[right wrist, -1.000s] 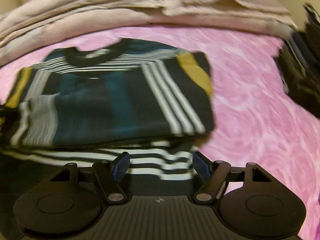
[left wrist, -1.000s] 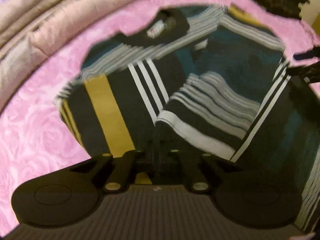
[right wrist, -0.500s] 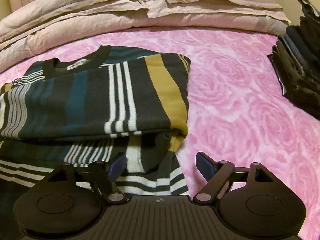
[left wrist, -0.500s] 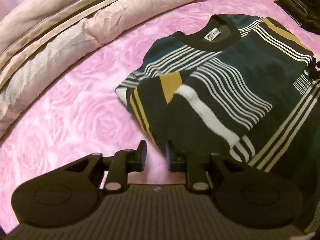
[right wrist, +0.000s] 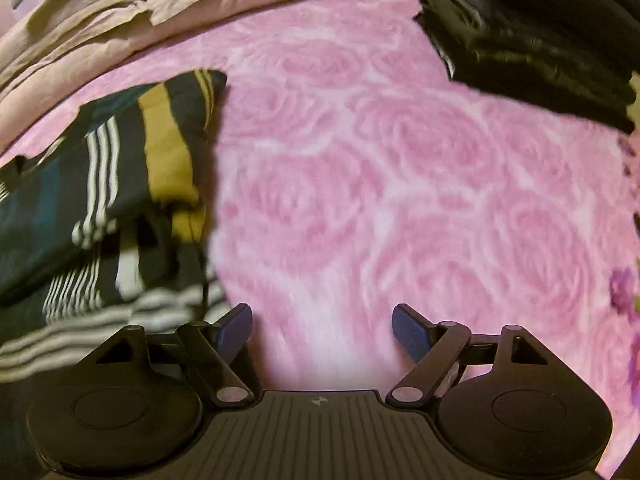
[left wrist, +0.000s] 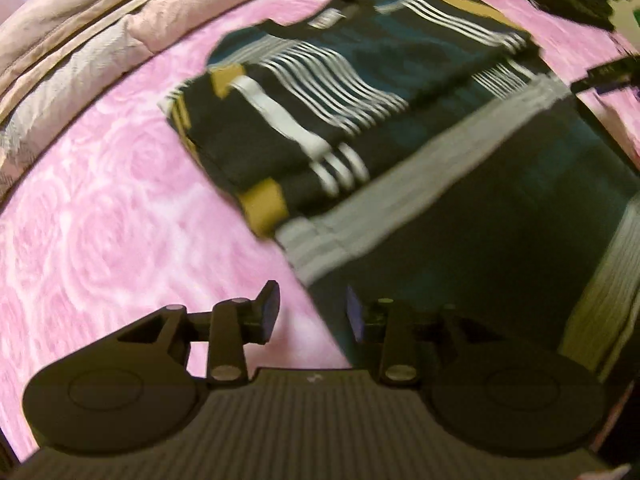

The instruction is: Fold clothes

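My left gripper [left wrist: 312, 312] is opening its jaws with nothing between them, right at the near left edge of the striped sweater [left wrist: 360, 128], and pink blanket [left wrist: 100, 220] lies bare on its left. My right gripper [right wrist: 322, 330] has its jaws wide and empty just off the sweater's right edge, with lots of bare pink blanket in front of it. Farther back, past the sweater, I see the rumpled beige bedding [right wrist: 120, 8], and a dark pile of clothes [right wrist: 540, 40] sits far off to the sweater's right.
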